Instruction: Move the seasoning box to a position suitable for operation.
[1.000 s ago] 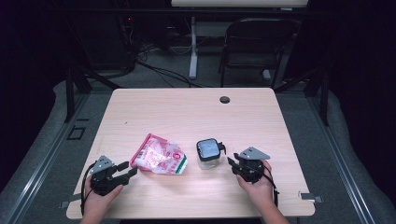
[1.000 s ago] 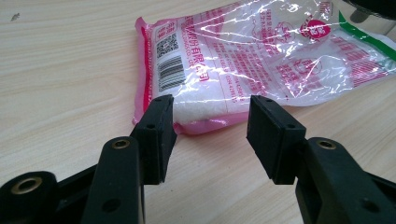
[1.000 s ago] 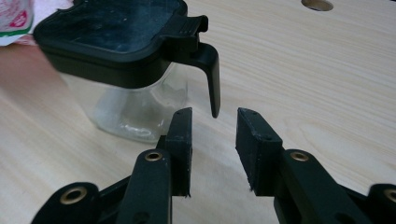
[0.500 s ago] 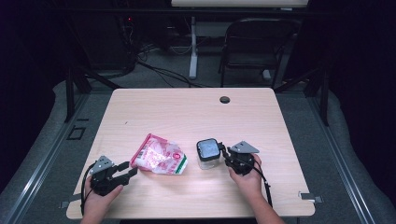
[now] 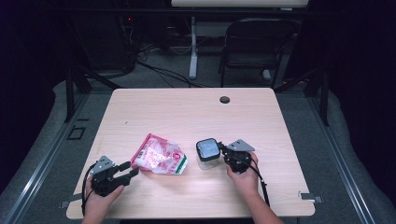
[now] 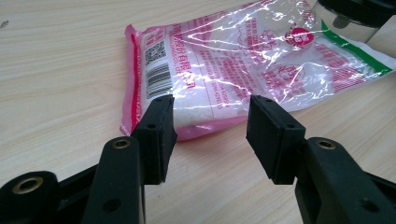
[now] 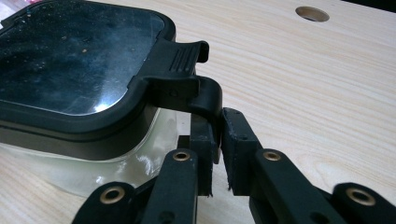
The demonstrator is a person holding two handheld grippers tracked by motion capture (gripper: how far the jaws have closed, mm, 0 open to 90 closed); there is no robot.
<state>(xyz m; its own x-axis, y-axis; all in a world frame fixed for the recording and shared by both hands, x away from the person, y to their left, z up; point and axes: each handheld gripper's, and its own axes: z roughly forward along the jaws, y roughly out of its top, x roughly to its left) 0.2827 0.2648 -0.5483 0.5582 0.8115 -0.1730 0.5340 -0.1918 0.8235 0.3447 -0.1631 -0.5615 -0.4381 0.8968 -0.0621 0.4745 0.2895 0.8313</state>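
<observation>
Left claw [image 5: 125, 171]: near counter edge, jaws spread wide, nothing between pads; resting low on counter.
Bag [image 6: 243, 65]: pink-and-clear plastic packet of white grains, flat on counter just ahead of left claw tips, near end about level with pads, not gripped; barcode facing up.
Right claw [image 7: 215, 140]: jaws have just been closing, nearly together now, pinched on latch of container lid.
Latch [image 7: 187, 70]: black ribbed clip hanging off lid edge, lower end between right claw pads.
Container [image 5: 208, 153]: clear square tub with dark lid, directly ahead of right claw and touching it via latch; standing upright, between bag and right claw.
Counter [image 5: 187, 112]: light wood, bare beyond both claws.
Hole [image 5: 224, 99]: round cable port, far side of counter, well past right claw.
</observation>
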